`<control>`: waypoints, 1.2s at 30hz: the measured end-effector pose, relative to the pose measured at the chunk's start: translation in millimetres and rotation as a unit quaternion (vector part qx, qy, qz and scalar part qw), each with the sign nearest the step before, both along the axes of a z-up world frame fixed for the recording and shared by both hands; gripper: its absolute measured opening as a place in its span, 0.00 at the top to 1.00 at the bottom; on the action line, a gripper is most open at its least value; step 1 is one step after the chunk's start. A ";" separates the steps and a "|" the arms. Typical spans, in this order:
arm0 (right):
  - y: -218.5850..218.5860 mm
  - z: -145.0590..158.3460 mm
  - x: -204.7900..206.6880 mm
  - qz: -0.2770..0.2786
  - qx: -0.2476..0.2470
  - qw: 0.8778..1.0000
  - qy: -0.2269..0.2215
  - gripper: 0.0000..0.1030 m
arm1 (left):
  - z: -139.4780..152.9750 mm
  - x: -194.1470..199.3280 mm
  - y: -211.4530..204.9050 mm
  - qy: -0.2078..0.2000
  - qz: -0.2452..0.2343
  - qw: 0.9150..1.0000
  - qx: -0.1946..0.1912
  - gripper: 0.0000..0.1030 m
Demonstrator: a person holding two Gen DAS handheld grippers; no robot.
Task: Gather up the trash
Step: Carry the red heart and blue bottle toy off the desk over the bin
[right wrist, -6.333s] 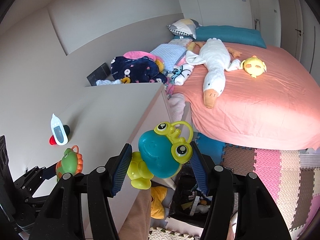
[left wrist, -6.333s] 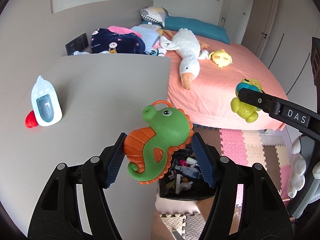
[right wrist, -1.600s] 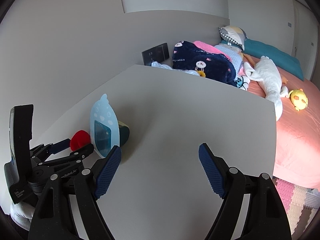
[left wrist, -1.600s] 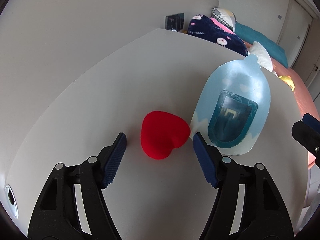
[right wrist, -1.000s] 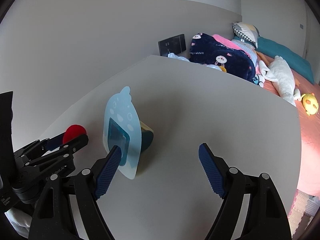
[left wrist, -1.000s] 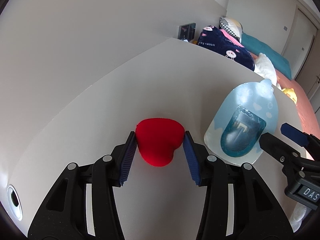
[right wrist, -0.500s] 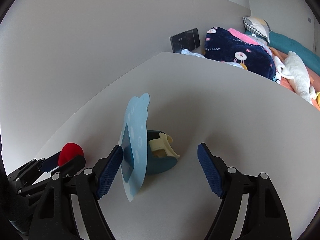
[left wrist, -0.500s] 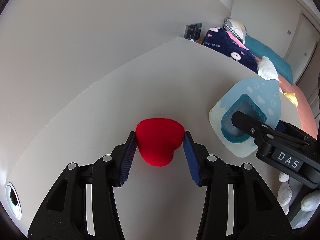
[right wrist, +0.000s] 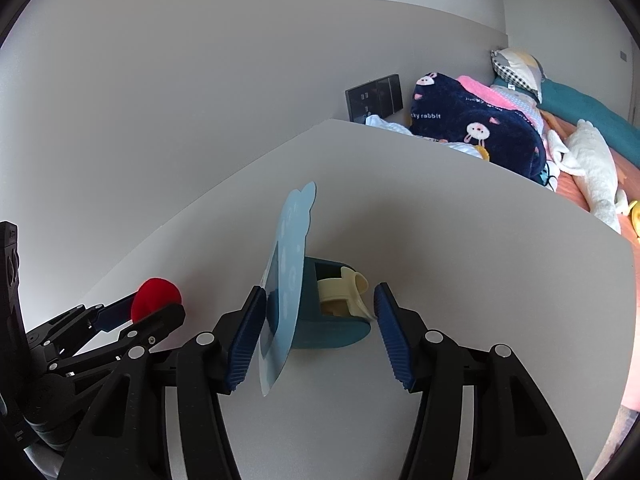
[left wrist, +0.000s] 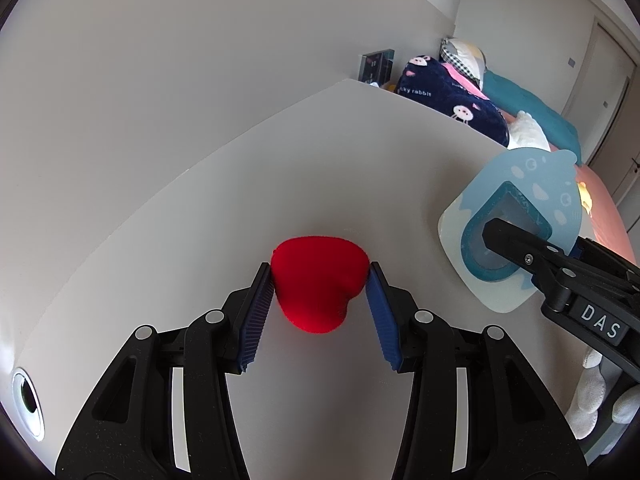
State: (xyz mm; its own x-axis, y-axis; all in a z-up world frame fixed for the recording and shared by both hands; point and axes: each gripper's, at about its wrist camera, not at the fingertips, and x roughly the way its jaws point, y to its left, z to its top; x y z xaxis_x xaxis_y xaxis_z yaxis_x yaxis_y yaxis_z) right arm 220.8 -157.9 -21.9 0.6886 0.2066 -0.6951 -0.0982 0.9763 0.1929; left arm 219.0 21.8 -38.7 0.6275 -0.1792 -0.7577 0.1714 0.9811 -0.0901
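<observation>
red heart (left wrist: 318, 282), pale blue card (right wrist: 289, 276) w/ teal holder (right wrist: 332, 328), navy bunny-print blanket (right wrist: 476, 136).

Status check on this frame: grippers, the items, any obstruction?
Left gripper shut on red heart. Right gripper open, straddling blue toy on white tabletop. Nothing blocking.

Pale grey surface (left wrist: 360, 152), smooth, set against the wall; a red heart-shaped piece (left wrist: 318, 282) rests on it near the front; just right of it a light-blue card package with teal holder (right wrist: 320, 308) stands upright.
</observation>
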 end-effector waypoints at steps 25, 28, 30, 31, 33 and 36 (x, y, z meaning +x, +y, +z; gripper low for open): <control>-63.1 46.9 -78.6 -0.019 0.005 1.000 -0.013 0.45 | 40.0 -46.0 -51.7 -0.032 -0.036 0.998 0.028 0.55; -71.7 52.5 -91.4 -0.022 0.006 1.000 -0.016 0.45 | 45.2 -55.3 -60.2 -0.031 -0.042 0.998 0.024 0.55; -77.9 55.5 -99.6 -0.023 0.007 1.000 -0.017 0.45 | 47.8 -62.3 -66.2 -0.031 -0.045 0.998 0.022 0.55; -81.2 56.9 -104.2 -0.024 0.007 1.000 -0.017 0.45 | 48.9 -65.7 -69.9 -0.030 -0.048 0.998 0.021 0.55; -87.8 59.3 -112.4 -0.026 0.007 0.999 -0.019 0.45 | 51.1 -72.1 -78.3 -0.030 -0.054 0.998 0.022 0.55; -99.2 62.9 -126.2 -0.032 0.008 0.999 -0.022 0.45 | 55.9 -83.1 -92.7 -0.034 -0.065 0.997 0.024 0.55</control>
